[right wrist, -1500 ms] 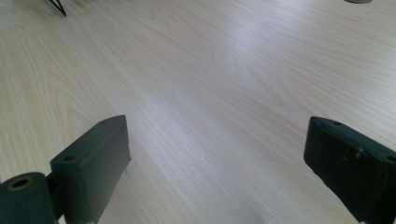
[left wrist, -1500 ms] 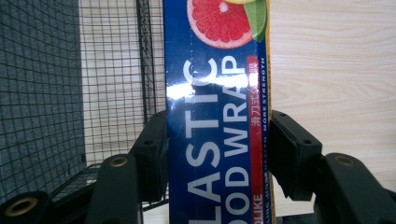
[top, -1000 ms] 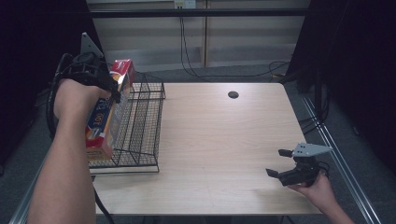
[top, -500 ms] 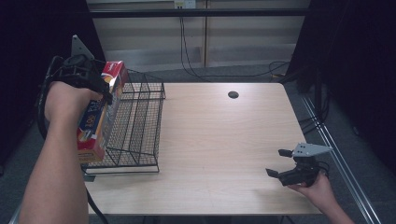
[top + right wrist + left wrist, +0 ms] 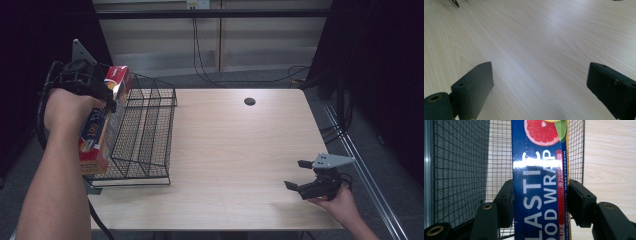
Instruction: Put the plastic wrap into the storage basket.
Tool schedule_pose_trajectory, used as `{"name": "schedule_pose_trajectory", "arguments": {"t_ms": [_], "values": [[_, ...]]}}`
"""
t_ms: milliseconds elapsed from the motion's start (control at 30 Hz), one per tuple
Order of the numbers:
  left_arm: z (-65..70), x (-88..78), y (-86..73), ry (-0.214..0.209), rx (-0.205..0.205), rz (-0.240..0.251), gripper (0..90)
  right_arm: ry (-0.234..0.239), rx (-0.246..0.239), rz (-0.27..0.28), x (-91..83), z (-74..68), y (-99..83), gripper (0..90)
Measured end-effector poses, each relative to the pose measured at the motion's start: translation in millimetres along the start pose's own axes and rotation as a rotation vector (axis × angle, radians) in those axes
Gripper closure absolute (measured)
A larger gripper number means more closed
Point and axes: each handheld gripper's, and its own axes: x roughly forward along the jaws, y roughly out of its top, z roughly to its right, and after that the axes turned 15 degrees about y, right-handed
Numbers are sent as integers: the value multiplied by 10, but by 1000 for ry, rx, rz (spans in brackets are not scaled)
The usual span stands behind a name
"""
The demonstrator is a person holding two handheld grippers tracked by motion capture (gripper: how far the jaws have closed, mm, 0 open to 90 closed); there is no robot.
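We hold the plastic wrap box (image 5: 102,122) pinched in our left tongs (image 5: 107,95) above the wire basket's (image 5: 150,130) left edge, right tongs (image 5: 298,175) spread idle over the tabletop (image 5: 240,150); next, we judge, lower it inside.

The long blue cardboard box of plastic food wrap (image 5: 539,182) bears large white capitals running along its length, cut off at the frame edge — "LASTIC" above "OOD WRAP". Beside them a red strip carries white Chinese characters, too small to make out, and a thin line of white capitals reads "MORE STRENGTH". Near the bottom edge, "LIKE" is legible. In the high view the box (image 5: 97,131) shows large digits — apparently "100".
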Motion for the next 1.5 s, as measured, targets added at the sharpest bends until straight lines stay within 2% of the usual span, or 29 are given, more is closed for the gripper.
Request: {"name": "schedule_pose_trajectory", "arguments": {"t_ms": [33,133,167,367,467,567,667,700,767,967,1000,1133,1167,1300,1367,1400,1500], "values": [[-26,22,-3,4,7,5,456,0,1,0,0,-3,0,68],[-34,57,-12,-3,0,-2,456,0,2,1,0,-2,1,68],[-30,66,-15,0,-15,-7,456,-3,2,-1,0,-2,1,68],[-61,139,-27,7,-25,-13,455,-2,3,-2,2,0,1,68],[-65,169,-31,9,-24,-16,455,-2,6,-2,4,1,-2,68],[-81,202,-33,40,-11,-15,454,1,5,-1,9,-2,-3,68],[-88,222,-39,35,-21,-19,453,-1,5,-6,11,0,-5,68],[-95,229,-40,39,-12,-19,453,-2,4,-5,11,-1,-5,68],[-86,245,-48,33,-35,-22,453,-2,6,-4,10,0,-4,68],[-99,305,-62,51,-11,-31,452,2,2,-9,14,-2,-6,68],[-79,325,-69,40,-30,-37,452,2,1,-8,15,-1,-5,68],[-80,345,-67,51,-19,-37,451,-3,4,-5,12,-1,-6,68],[-74,353,-67,46,-30,-38,450,-1,4,-6,11,-1,-7,68],[-73,375,-70,44,-33,-40,449,-1,4,-7,16,0,-7,68],[-89,401,-75,53,-11,-46,449,-1,2,-8,15,-1,-8,68],[-78,413,-79,45,-31,-50,448,-3,2,-7,16,-2,-9,68],[-80,426,-81,41,-33,-53,448,2,4,-7,17,1,-10,68]]}}
